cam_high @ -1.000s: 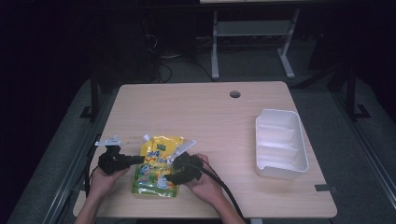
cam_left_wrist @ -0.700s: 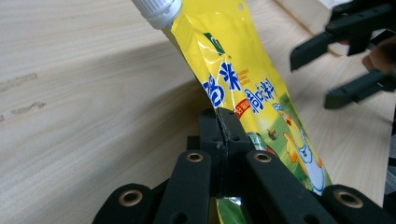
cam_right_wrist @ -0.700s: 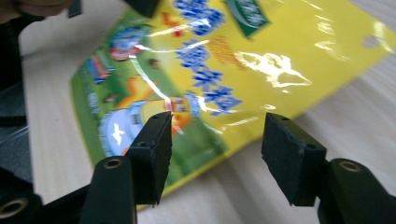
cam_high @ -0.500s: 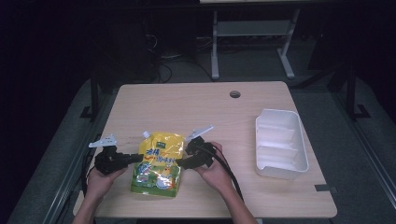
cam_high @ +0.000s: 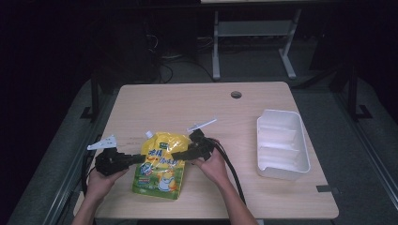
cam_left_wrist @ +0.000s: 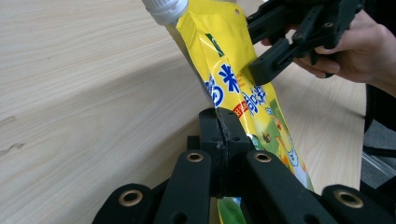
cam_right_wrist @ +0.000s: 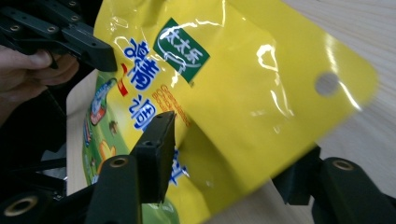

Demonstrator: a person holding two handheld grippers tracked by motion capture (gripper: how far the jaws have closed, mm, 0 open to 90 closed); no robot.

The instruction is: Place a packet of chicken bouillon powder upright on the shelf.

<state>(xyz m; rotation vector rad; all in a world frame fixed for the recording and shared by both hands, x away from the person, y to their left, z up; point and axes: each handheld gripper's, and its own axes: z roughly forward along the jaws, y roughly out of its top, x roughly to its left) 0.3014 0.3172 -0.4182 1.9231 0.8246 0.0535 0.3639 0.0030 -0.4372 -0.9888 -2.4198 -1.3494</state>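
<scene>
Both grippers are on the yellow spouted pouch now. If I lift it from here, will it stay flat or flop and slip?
The yellow pouch will probably flop: its top corner already curls in the right gripper view. Its glossy film looks slippery, so the left gripper, shut on one thin edge, may lose it. It looks filled, so probably bottom-heavy.

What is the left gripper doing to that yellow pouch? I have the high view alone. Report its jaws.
Observer: The left gripper is shut on the yellow pouch, pinching its side edge between closed jaws.
Operator: Now report the right one.
Observer: The right gripper is open. One jaw lies over the pouch's printed face and the other sits past its edge, so the jaws straddle it without clamping.
</scene>
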